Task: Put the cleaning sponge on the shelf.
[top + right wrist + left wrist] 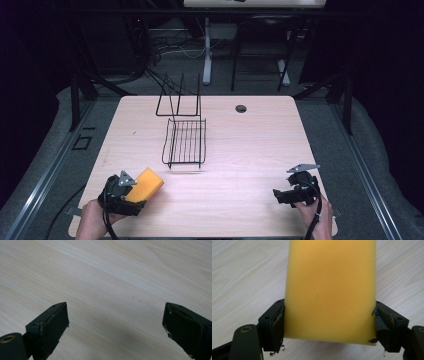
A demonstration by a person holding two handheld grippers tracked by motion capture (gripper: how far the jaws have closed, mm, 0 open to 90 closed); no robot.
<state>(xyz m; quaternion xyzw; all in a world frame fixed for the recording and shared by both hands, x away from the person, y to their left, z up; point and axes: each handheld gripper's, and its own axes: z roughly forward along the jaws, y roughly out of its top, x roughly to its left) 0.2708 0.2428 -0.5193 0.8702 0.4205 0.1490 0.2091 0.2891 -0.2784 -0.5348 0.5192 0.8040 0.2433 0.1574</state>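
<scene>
While gripped, sponge (145, 184) overhangs claw (131, 196).

A lab-like workroom: bare wooden table (250, 150), trailing floor cables (170, 50), metal frame legs (206, 50) behind.

The bench (250, 150) is evenly lit from overhead while the room around it lies dark. The wire rack (185, 142) casts a faint shadow. Both gripper views are soft, slightly blurred near the bottom.
</scene>
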